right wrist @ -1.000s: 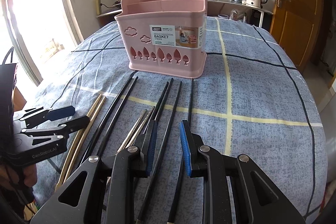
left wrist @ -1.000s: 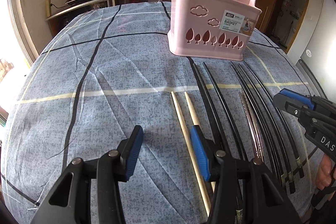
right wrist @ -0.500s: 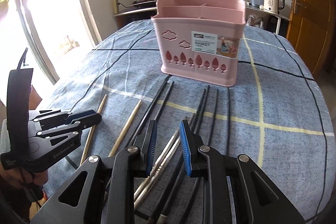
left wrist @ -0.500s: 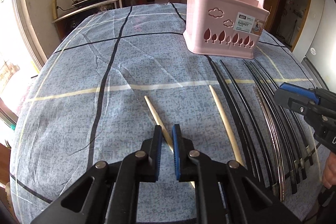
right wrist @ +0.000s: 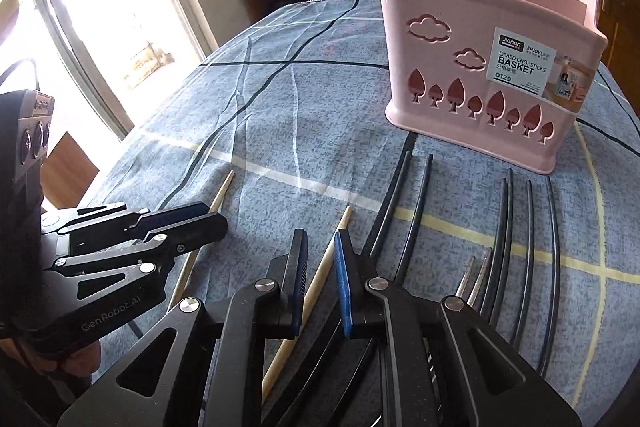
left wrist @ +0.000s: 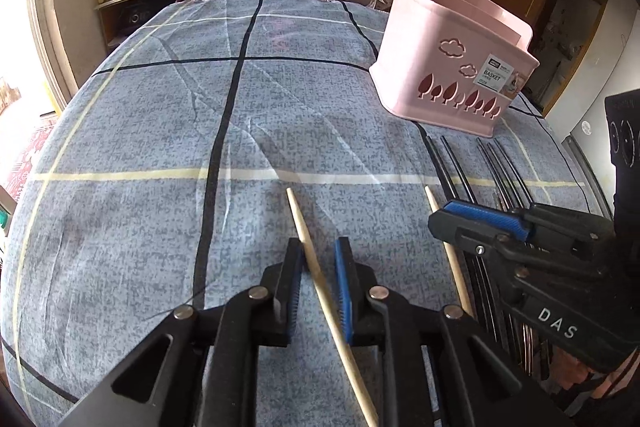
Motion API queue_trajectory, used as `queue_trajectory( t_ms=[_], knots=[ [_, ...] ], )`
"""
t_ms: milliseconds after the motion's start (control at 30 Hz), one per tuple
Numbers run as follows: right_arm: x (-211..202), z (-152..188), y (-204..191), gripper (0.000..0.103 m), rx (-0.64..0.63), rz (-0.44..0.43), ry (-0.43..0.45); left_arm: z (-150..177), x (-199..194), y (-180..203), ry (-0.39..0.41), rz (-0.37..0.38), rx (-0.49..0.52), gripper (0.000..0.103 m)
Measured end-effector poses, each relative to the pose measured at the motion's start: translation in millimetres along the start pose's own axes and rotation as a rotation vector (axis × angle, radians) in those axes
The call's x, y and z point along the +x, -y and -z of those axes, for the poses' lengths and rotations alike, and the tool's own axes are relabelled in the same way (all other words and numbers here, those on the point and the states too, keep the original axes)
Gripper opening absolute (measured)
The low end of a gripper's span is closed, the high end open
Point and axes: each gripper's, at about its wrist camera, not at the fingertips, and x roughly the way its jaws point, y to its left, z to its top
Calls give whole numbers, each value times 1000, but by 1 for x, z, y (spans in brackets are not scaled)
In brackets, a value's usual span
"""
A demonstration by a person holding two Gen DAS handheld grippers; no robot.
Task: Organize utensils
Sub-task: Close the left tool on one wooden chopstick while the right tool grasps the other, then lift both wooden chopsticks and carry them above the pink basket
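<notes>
Left gripper (left wrist: 318,257) opening astride basket-pointing wooden chopstick (left wrist: 320,283).

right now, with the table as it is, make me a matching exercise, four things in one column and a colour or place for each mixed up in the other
Column A
1. pink basket
2. wooden chopsticks
3. black chopsticks
4. metal chopsticks

Column B
a. shiny silver, lying among the dark sticks
b. standing upright beyond the far tips of the row
c. pale tan, at the left end of the row
d. dark, several long ones lying side by side

Pairs: 1-b, 2-c, 3-d, 4-a
</notes>
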Motion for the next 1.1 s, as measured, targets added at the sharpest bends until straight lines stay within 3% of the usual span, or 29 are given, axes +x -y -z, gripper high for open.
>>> queue_trajectory(
  t_ms=[333, 367, 467, 533, 700, 1100],
  knots=[
    [16, -14, -6, 13, 1, 69, -38, -18, 15, 2, -6, -33, 34, 22],
    [15, -15, -7, 8, -3, 79, -41, -19, 15, 4, -4, -50, 44, 19],
    [13, -14, -7, 7, 2, 79, -42, -19, 16, 5, -3, -64, 53, 8],
    [10, -15, -4, 7, 7, 73, -40, -19, 15, 4, -2, -64, 49, 7],
    [-14, -18, -2, 6, 20, 28, 17, -23, 1, 0, 28, -28, 25, 5],
    [-103, -36, -8, 5, -14, -14, 219, -44, -80, 15, 189, 70, 60, 5]
  ],
)
